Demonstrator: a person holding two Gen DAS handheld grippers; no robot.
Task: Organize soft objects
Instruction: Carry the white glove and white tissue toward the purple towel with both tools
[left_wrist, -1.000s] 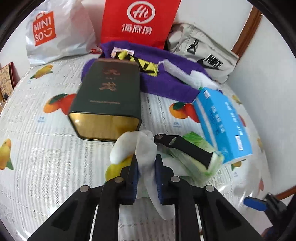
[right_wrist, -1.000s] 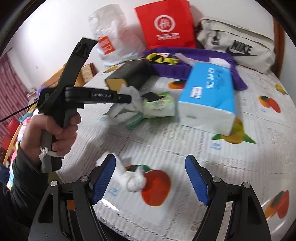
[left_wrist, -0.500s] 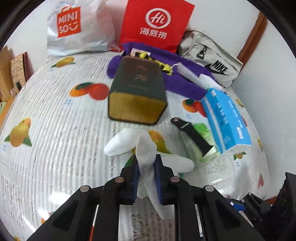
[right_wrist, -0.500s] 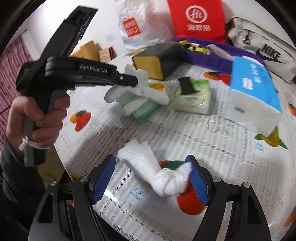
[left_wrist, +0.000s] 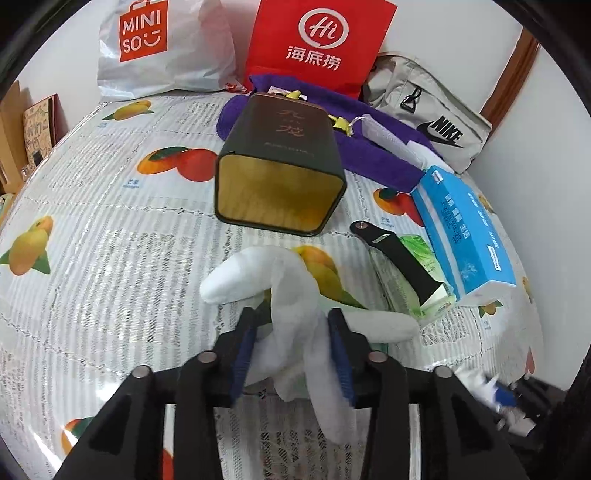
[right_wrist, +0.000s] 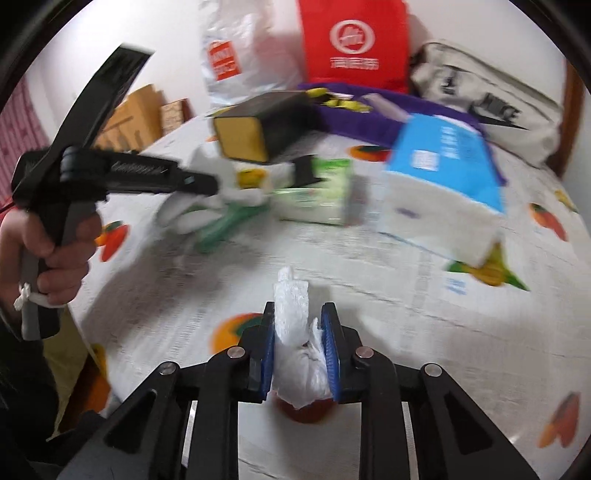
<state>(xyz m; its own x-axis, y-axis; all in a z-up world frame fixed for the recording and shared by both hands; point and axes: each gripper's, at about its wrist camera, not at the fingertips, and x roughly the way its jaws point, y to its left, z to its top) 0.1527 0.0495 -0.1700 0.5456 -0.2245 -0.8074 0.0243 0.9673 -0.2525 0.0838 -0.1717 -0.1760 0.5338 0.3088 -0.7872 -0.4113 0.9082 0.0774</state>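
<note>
Two crumpled tissues are in play, both feather-light, limp and easy to tear, so I take each at its bunched middle, not at a loose corner. My left tool (left_wrist: 291, 339) tilts down over the bench (left_wrist: 110, 229); its jaws have just been opening and now stand a little apart around the white tissue (left_wrist: 291, 295), which droops between them near the dark tin (left_wrist: 280, 173). My right tool (right_wrist: 299, 347), also pitched downward, has just been closing and now clamps the second tissue (right_wrist: 295, 332) at its wad, near the bench's front edge.
</note>
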